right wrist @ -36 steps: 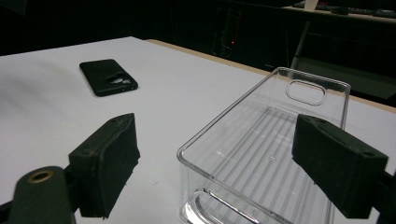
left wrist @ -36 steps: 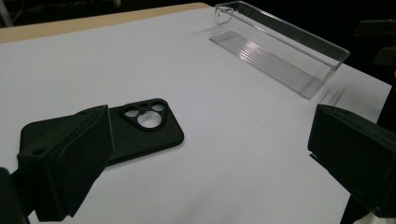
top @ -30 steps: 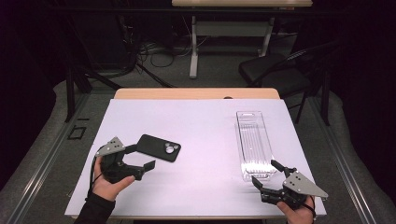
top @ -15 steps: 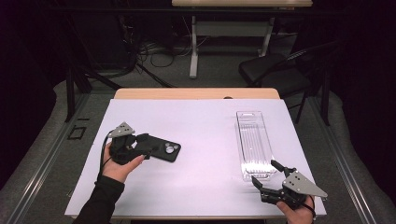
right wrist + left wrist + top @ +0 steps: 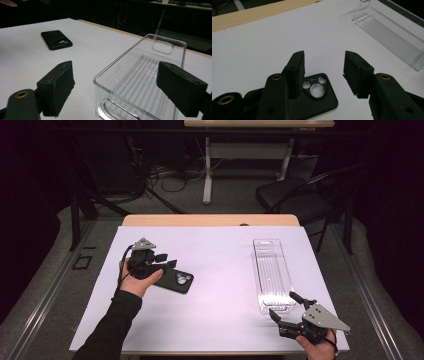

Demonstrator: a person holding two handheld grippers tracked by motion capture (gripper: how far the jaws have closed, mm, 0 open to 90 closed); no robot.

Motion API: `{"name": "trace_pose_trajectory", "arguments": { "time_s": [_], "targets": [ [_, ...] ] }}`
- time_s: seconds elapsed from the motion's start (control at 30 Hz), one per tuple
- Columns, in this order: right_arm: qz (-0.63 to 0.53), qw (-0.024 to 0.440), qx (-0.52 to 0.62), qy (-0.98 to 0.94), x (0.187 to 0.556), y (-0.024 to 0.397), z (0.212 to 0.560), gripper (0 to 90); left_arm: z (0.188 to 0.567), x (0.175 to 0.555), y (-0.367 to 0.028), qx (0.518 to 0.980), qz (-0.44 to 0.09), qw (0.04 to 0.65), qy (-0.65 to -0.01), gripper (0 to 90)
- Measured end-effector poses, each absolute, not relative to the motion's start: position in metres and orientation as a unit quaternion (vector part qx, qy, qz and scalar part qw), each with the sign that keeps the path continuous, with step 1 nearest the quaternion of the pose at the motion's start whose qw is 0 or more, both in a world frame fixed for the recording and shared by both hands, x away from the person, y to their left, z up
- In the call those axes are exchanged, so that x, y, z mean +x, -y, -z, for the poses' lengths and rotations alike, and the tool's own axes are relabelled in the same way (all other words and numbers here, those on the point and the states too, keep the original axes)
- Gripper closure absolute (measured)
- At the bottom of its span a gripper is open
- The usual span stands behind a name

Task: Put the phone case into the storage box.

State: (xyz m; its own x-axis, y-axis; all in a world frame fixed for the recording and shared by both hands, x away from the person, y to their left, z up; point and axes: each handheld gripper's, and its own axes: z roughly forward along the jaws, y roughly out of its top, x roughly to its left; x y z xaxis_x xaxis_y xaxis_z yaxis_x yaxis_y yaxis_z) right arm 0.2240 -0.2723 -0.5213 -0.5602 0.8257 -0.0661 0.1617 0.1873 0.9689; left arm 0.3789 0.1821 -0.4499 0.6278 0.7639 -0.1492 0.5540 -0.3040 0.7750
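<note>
High view: left gripper (image 5: 162, 261) sits over the near-left end of a black phone case (image 5: 176, 281), which lies flat, back up, on the white table cover (image 5: 220, 255), left of centre. Person's left hand (image 5: 135, 279) wraps the gripper body, dark sleeve trailing to the bottom edge

Left gripper view: jaws have just been closing and now stand about half apart. Left jaw hangs over the case beside its camera cut-out (image 5: 317, 87); right jaw is past the case's edge, above bare cover. One corner of the case lies in the gap; pads not pressing on it, nothing gripped

Right gripper (image 5: 286, 307) rests at the near-right corner of the table, held in the right hand (image 5: 320, 347). Its jaws spread wide, empty, just short of the near end of a clear plastic tray (image 5: 270, 270). Tray lies lengthwise, right of centre, well apart from the case

Right gripper view: tray's near rim (image 5: 107, 72) between the two jaws, not touched
</note>
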Motion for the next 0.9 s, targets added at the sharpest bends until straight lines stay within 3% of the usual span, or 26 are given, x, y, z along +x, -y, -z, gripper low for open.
{"name": "trace_pose_trajectory", "arguments": {
  "time_s": [0.1, 0.53, 0.9],
  "targets": [
    [-0.532, 0.311, 0.351, -0.705, 0.224, 0.272, 0.521, 13.9, 0.451, 0.386, -0.178, 0.804, -0.122, 0.409, -0.414, 55.3],
    [-0.532, 0.310, 0.347, -0.708, 0.225, 0.273, 0.522, 13.9, 0.478, 0.420, -0.161, 0.805, -0.103, 0.375, -0.447, 90.0],
    [-0.534, 0.305, 0.349, -0.707, 0.225, 0.273, 0.523, 13.9, 0.510, 0.444, -0.146, 0.808, -0.083, 0.335, -0.477, 90.0]
  ]
}}
